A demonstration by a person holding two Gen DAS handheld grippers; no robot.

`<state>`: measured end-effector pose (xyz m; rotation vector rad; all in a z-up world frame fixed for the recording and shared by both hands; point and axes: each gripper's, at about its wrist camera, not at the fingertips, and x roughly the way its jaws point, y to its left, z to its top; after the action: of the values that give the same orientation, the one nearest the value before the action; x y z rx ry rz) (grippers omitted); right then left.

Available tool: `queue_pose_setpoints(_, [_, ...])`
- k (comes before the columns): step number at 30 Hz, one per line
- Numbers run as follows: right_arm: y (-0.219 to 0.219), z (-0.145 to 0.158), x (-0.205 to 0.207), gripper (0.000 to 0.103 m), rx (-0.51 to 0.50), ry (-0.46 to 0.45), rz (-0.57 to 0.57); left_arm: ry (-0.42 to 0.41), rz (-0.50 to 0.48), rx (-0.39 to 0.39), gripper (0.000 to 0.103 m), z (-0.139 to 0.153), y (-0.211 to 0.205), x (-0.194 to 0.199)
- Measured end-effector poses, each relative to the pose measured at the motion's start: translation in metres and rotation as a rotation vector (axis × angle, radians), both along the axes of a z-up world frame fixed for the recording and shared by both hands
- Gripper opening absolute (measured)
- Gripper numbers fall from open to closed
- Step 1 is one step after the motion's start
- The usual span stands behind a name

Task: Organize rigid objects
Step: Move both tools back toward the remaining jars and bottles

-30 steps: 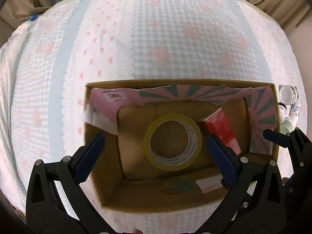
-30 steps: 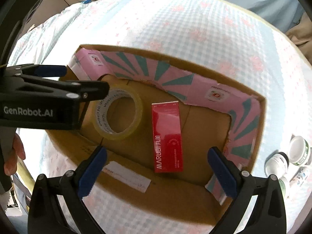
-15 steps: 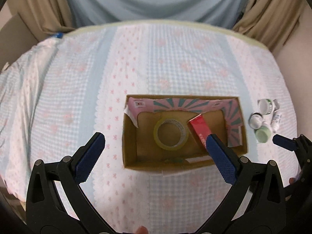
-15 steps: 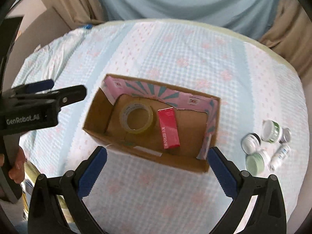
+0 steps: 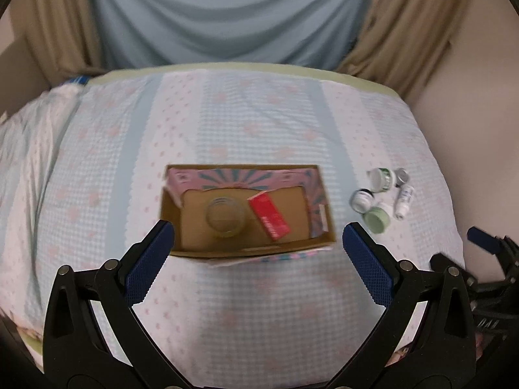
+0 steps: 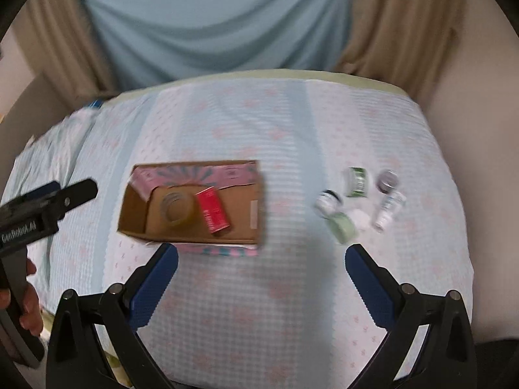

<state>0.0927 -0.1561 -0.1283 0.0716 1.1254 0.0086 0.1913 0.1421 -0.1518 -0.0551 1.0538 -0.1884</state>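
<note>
An open cardboard box [image 5: 321, 236] [image 6: 133, 223] with pink and teal flaps sits mid-table. Inside lie a roll of clear tape [image 5: 224, 217] [image 6: 176, 209] and a red carton [image 5: 268, 215] [image 6: 214, 210]. Right of the box lies a cluster of small jars and bottles [image 5: 382, 194] [image 6: 356, 201], among them a green jar [image 5: 376, 219] [image 6: 342, 228] and a white bottle [image 5: 404, 201] [image 6: 387, 210]. My left gripper [image 5: 256, 259] is open and empty, held back before the box. My right gripper [image 6: 259, 278] is open and empty, back from box and jars.
The table has a checked pastel cloth [image 5: 259, 123]. Blue and beige curtains [image 5: 227, 16] hang behind it. The right gripper shows at the left view's right edge [image 5: 486, 246]; the left gripper shows at the right view's left edge [image 6: 48, 201].
Both grippers have pulled well back and up from the box, so the whole table now shows. Both stay open and empty. The right view has swung toward the jars.
</note>
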Motion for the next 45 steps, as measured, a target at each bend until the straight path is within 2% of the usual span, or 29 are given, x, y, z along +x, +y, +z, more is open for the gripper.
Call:
queue_pose_setpoints(5, [-0.068, 0.011, -0.018, 0.103, 0.016, -0.035, -0.100, -0.019, -0.041, 0.011, 0.102, 0.007, -0.068, -0.015])
queue_pose_setpoints(11, [-0.156, 0.005, -0.019, 0.103, 0.043, -0.035, -0.124, 0.006, 0.004, 0.003, 0.102, 0.000, -0.156, -0.028])
queue_pose_setpoints(17, [-0.236, -0.018, 0.004, 0.103, 0.074, 0.000, -0.147, 0.078, 0.047, -0.010, 0.102, -0.028, -0.226, -0.022])
queue_pose_setpoints(22, [-0.282, -0.044, 0.028, 0.103, 0.119, 0.050, -0.206, 0.156, 0.079, -0.010, 0.102, -0.060, -0.273, -0.005])
queue_pose_setpoints(28, [-0.314, -0.094, 0.064, 0.103, 0.166, 0.120, -0.292, 0.251, 0.098, -0.002, 0.102, -0.124, -0.312, 0.025])
queue_pose_setpoints(34, [-0.325, -0.164, 0.100, 0.103, 0.215, 0.208, -0.350, 0.324, 0.112, 0.022, 0.102, -0.195, -0.341, 0.056])
queue_pose_setpoints(40, [-0.328, -0.233, 0.127, 0.100, 0.263, 0.304, -0.402, 0.410, 0.142, 0.036, 0.100, -0.255, -0.354, 0.078])
queue_pose_setpoints(45, [-0.323, -0.272, 0.138, 0.099, 0.252, 0.367, -0.438, 0.462, 0.193, 0.043, 0.095, -0.286, -0.350, 0.085])
